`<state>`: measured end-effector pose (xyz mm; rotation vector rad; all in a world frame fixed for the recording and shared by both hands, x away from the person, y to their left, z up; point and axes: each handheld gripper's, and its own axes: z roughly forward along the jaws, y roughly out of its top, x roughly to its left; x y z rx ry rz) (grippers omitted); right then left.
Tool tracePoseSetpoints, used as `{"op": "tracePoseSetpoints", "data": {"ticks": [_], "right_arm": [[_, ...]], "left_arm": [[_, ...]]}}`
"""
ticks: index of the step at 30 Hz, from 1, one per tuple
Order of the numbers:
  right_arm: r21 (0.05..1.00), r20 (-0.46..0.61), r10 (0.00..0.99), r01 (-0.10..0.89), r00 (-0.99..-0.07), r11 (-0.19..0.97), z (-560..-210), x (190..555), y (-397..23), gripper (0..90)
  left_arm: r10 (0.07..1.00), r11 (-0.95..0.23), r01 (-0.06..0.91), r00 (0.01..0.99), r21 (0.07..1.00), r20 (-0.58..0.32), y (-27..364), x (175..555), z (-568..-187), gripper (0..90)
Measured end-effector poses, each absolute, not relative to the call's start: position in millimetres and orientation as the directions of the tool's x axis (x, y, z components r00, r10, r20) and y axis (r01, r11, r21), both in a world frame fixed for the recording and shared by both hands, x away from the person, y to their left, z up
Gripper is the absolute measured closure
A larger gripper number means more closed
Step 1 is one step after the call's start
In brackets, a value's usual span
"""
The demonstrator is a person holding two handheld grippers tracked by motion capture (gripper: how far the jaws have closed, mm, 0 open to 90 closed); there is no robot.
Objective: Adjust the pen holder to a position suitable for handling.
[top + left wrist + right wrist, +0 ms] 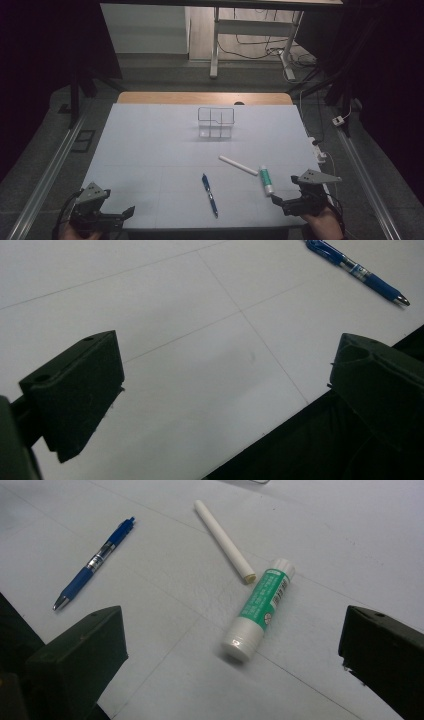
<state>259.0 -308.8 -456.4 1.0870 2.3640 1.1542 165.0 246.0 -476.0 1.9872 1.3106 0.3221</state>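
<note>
Both tools rest at the near table edge in the high view: left tool [131, 211] and right tool [274, 200], each spread wide and empty. On the table [150, 150] lie a blue pen [209, 194], a white stick [238, 165] and a glue stick [266, 180]; a clear organizer [216, 122] stands well beyond, its compartments hard to read. Left tool view: jaws wide, pen [357, 271] at the upper right, its far end cut off. Right tool view: the glue stick [259, 608] lies between the open jaws, its cap beside the white stick [225, 542]. Probably light, rigid and smooth, it may roll; grip across mid-barrel.
</note>
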Motion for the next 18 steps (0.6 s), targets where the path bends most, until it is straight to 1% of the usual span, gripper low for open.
{"op": "tracePoseSetpoints", "data": {"ticks": [18], "right_arm": [[0.771,0.052,0.739,0.497,-0.671,0.398,-455.8,258.4,-308.1,0.0]], "left_arm": [[0.876,-0.242,0.695,0.457,0.677,-0.156,243.3,165.5,-476.0,0.0]]}}
